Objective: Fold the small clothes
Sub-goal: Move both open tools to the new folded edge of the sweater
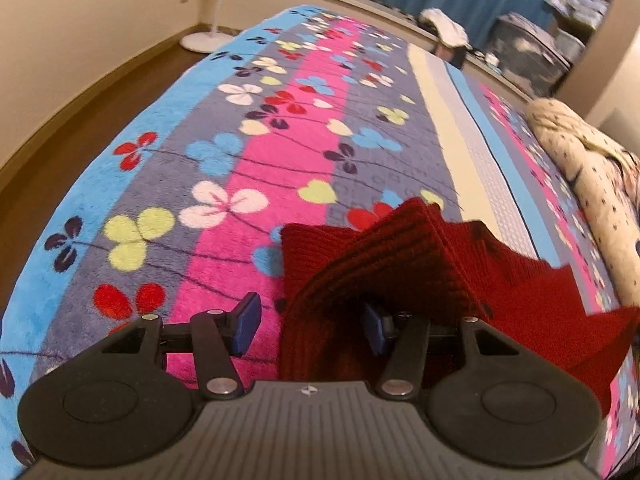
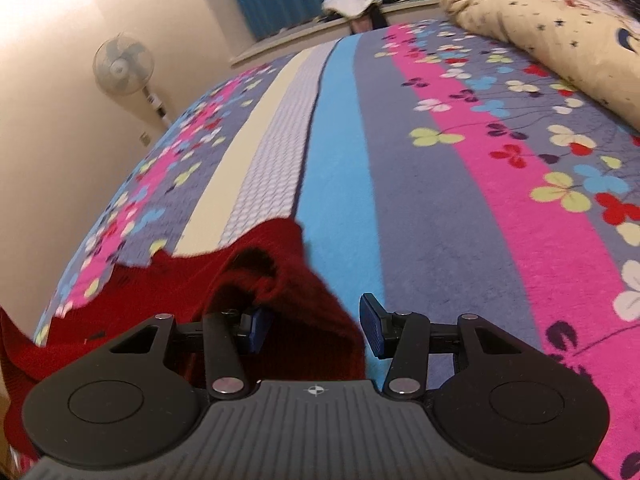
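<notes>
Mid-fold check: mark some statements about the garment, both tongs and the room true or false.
1. The red knit garment reaches both the left tongs and the right tongs. True.
2. The left tongs are closed with pad against pad. False: the pads stand well apart, and a strip of blanket shows between one pad and the cloth.
3. A standing fan is by the wall. True.
4. The blanket under the garment is plain white. False: it is striped blue, grey and pink with a flower print.
5. A cream quilt with small dark stars lies bunched on the blanket. True.
</notes>
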The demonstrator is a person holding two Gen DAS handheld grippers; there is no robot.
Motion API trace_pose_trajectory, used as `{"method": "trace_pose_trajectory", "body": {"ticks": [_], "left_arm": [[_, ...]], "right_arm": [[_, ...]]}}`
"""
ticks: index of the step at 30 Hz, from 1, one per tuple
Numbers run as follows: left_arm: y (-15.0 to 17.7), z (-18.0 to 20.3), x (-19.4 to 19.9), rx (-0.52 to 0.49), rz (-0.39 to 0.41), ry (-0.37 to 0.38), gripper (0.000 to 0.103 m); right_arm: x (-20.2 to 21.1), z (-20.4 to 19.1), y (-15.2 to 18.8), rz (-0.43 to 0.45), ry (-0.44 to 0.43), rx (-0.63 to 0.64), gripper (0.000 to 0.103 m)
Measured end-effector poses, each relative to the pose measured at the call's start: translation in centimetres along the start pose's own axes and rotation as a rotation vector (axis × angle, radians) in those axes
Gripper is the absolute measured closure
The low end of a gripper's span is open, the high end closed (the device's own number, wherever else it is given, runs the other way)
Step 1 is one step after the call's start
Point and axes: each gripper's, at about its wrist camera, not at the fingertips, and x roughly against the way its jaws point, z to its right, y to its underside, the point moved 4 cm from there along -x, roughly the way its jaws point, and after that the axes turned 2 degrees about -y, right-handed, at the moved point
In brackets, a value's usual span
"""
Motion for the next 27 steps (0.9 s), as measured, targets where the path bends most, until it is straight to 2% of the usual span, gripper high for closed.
{"method": "trace_pose_trajectory", "body": {"ticks": [5,9,13,16,19,23,27], "left_arm": [[-0.3,-0.3,-0.4,0.023,-0.007,-0.02,0.044],[-0.2,0.0,-0.4,0.021,-0.006,-0.001,0.044],[0.2,0.8,-0.7,-0.007,-0.028,0.037,0.044],[0.4,1.6,-1.1,-0.06,-0.03,0.025,0.043],[0.3,1.7,-1.4,-0.072,-0.028,0.027,0.042],[-0.2,1.3,-1.6,-0.048,-0.012,0.031,0.035],[-0.7,1.4,-1.7,-0.05,0.008,0.039,0.035]], "right_arm": [[-0.1,0.5,-0.1,-0.003,0.006,-0.02,0.053],[-0.2,0.4,0.0,-0.008,-0.006,-0.02,0.053],[-0.6,-0.1,0.3,-0.043,-0.042,-0.016,0.053],[-1.0,-1.1,0.8,-0.07,-0.042,0.036,0.051],[-1.3,-1.4,0.8,-0.072,-0.032,0.055,0.049],[-1.5,-1.1,0.6,-0.058,-0.026,0.051,0.05],[-1.7,-0.9,0.3,-0.043,-0.024,0.05,0.05]]}}
